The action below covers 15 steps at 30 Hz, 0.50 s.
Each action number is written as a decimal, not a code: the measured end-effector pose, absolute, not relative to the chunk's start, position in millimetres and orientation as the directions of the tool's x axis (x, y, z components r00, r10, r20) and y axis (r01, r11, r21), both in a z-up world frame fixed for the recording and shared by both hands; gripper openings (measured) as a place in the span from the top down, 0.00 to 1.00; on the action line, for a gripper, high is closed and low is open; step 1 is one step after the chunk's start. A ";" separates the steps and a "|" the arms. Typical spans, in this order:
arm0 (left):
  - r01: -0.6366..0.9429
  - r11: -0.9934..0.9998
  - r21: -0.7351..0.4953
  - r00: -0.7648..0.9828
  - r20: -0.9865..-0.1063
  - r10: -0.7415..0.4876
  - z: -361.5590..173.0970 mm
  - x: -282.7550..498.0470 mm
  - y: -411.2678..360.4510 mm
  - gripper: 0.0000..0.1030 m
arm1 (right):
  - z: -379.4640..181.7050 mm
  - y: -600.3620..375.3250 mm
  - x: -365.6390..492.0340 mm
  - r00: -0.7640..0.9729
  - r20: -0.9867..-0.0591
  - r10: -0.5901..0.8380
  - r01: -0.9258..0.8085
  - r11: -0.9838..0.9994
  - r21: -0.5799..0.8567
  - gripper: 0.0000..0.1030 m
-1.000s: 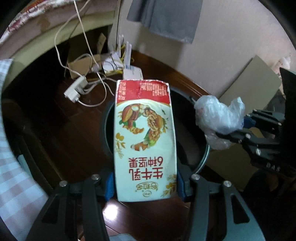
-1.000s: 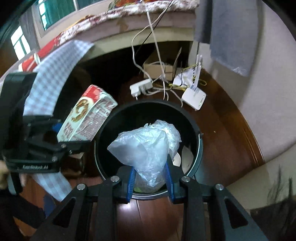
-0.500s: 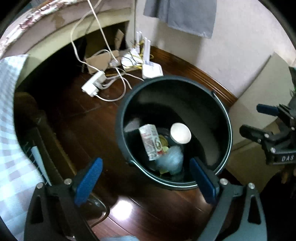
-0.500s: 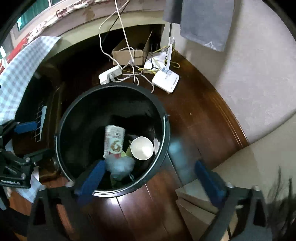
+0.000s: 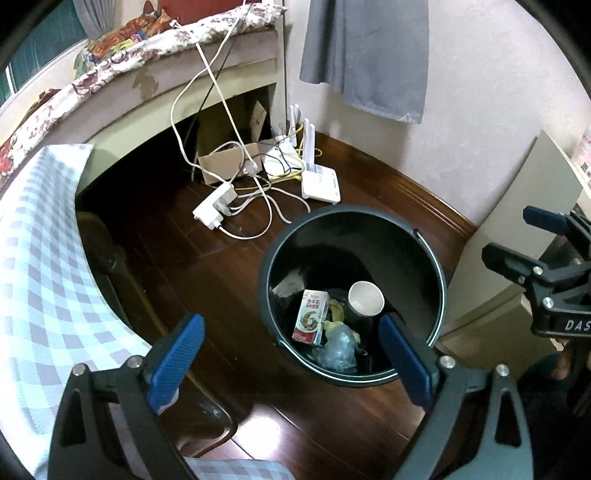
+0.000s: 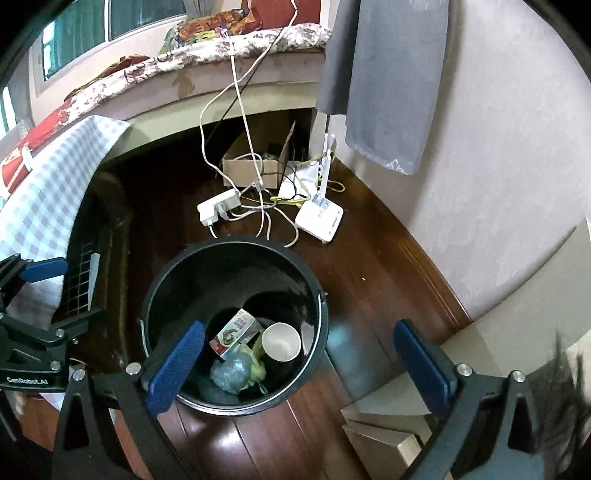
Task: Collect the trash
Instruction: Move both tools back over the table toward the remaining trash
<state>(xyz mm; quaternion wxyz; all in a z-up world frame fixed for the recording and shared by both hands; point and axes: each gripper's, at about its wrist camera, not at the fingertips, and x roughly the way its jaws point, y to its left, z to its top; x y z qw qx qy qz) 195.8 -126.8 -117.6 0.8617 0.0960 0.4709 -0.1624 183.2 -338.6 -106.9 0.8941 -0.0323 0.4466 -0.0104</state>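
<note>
The black bin stands on the dark wood floor near the wall, probably set there so both hands can drop rubbish straight in. Inside lie the milk carton, the paper cup and the crumpled plastic bag, all at the bottom. The left gripper and right gripper hover above the rim, jaws wide and empty. Only the left view shows the far cardboard sheet; only the right shows the window.
</note>
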 end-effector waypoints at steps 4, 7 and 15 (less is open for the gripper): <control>0.370 0.929 0.013 0.508 -0.840 -0.191 -113.0 193.5 -127.7 0.06 | -96.6 -340.6 178.6 0.616 -0.786 -0.049 -0.006 0.998 -0.067 0.00; 0.365 0.931 0.017 0.519 -0.833 -0.188 -105.5 189.0 -128.1 0.06 | -88.6 -343.5 174.3 0.629 -0.776 -0.048 0.001 0.998 -0.061 0.00; 0.361 0.933 0.004 0.553 -0.806 -0.210 -76.5 173.9 -119.1 0.06 | -62.2 -334.5 159.8 0.679 -0.734 -0.013 -0.021 0.999 -0.036 0.00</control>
